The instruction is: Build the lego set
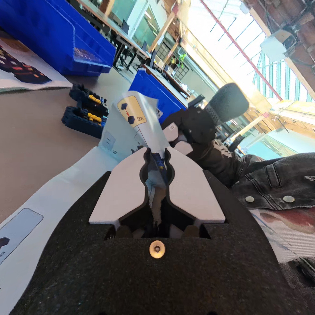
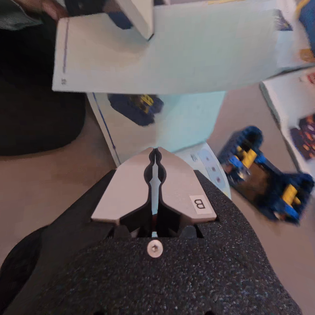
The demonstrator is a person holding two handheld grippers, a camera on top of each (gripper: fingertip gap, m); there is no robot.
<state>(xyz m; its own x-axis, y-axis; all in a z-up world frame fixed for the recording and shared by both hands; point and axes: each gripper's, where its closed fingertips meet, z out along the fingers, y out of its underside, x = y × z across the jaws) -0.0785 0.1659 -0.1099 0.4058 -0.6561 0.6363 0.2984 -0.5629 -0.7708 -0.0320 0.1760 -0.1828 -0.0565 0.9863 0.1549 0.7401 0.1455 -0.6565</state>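
An open instruction booklet point(image 1: 134, 115) with pale pages lies on the table. My left gripper point(image 1: 157, 150) is open. A raised fold of pages stands between its fingertips, with room beside the pads. My right gripper point(image 2: 156, 150) is shut on the edge of a pale blue page point(image 2: 184, 122), which creases away from its tips. A larger lifted page point(image 2: 153, 59) hangs above it, with a left gripper finger point(image 2: 134, 18) at that page's top. The right gripper also shows in the left wrist view point(image 1: 177, 138), just right of the raised pages.
A dark blue, yellow and black brick model point(image 1: 87, 112) point(image 2: 265, 175) stands on the table beside the booklet. Two blue bins point(image 1: 56, 37) point(image 1: 153, 92) stand behind it. A printed sheet point(image 2: 289, 102) lies at the far right. A black chair point(image 1: 228, 100) and a dark jacket sleeve point(image 1: 272, 179) are at the right. There is about 9 cm between the tips of the two grippers.
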